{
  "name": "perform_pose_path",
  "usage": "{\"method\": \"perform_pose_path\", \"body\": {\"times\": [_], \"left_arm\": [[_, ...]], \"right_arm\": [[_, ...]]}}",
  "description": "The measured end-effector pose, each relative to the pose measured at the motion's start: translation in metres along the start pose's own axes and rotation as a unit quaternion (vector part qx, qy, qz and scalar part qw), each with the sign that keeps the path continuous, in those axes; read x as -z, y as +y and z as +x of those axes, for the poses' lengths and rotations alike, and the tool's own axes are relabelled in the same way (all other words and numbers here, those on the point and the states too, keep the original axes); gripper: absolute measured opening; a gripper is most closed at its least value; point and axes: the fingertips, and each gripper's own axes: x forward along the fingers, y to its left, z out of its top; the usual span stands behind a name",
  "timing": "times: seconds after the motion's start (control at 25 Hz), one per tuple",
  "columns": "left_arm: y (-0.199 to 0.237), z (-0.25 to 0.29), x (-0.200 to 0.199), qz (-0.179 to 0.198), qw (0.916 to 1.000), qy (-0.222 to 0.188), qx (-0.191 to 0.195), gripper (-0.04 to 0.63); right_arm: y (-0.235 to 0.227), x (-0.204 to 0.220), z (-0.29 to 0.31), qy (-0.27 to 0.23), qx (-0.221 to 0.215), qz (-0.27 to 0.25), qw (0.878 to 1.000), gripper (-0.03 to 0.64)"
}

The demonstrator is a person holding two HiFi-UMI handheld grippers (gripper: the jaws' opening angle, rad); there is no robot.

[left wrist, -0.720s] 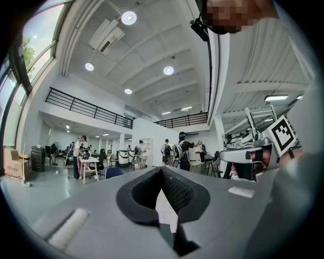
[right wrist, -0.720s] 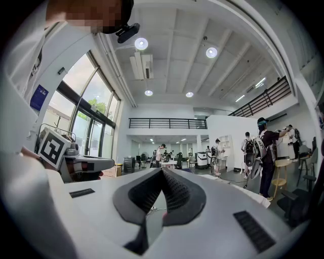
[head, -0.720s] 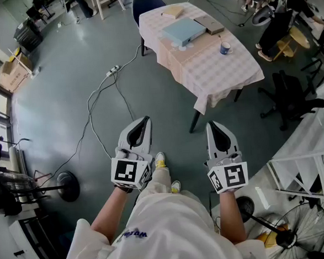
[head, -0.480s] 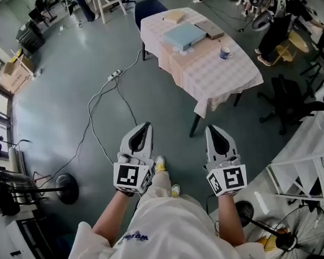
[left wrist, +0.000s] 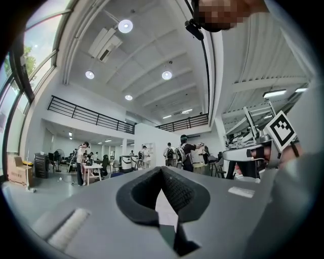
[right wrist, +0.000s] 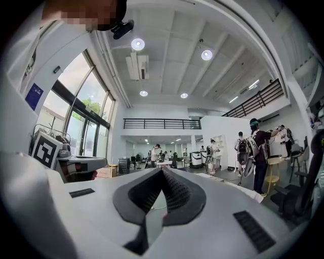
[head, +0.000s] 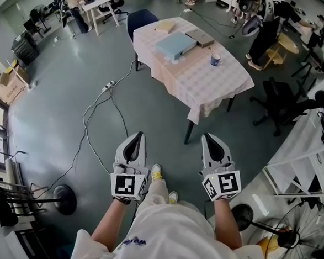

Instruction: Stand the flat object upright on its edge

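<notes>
A table [head: 203, 82] with a checked cloth stands ahead across the grey floor. On it lie a flat light-blue object [head: 175, 44], a flat brown one [head: 201, 37] and a tan one [head: 165, 27], beside a mug [head: 216, 59]. My left gripper [head: 137, 137] and right gripper [head: 208, 137] are held side by side at waist height, well short of the table, both shut with nothing in them. In the left gripper view the left gripper [left wrist: 162, 170] points level into the hall with its pads together. The right gripper [right wrist: 163, 170] looks the same in the right gripper view.
A cable [head: 92, 117] with a power strip [head: 108, 86] runs over the floor to my left. A blue chair [head: 141, 18] stands behind the table and an office chair [head: 281, 98] to its right. A stand base [head: 64, 198] is at the left, a fan [head: 302, 230] at bottom right. People stand at the far side.
The head view has tilted up, showing more of the far room, and the table has shifted slightly left. Both grippers sit a little lower in view, still shut and side by side.
</notes>
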Motion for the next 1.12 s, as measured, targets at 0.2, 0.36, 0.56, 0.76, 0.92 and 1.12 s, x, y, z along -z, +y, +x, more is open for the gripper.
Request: {"method": "perform_pose_path", "body": {"times": [0.2,0.36,0.56,0.76,0.92,1.12], "left_arm": [[0.002,0.001,-0.003,0.007,1.0,-0.003,0.0,-0.002],[0.005,-0.004,-0.005,0.013,0.9999,-0.002,-0.003,0.0],[0.005,-0.005,-0.005,0.006,0.9998,-0.003,0.016,0.085],[0.011,-0.004,-0.003,0.001,0.9999,0.005,0.012,0.171],[0.015,0.0,0.003,0.005,0.9996,0.026,0.012,0.235],[0.031,0.007,0.017,0.006,0.9984,0.054,-0.013,0.428]], "right_arm": [[-0.005,-0.001,-0.006,0.0,0.009,-0.008,1.0,0.003],[-0.007,-0.005,-0.01,-0.005,0.014,-0.011,1.0,0.016],[-0.009,-0.003,-0.009,0.009,0.02,-0.036,0.999,0.091],[-0.011,-0.003,-0.008,0.018,0.022,-0.033,0.999,0.178],[-0.015,0.002,-0.007,0.037,0.018,-0.03,0.999,0.267],[-0.024,0.015,0.014,0.051,0.026,-0.014,0.998,0.506]]}}
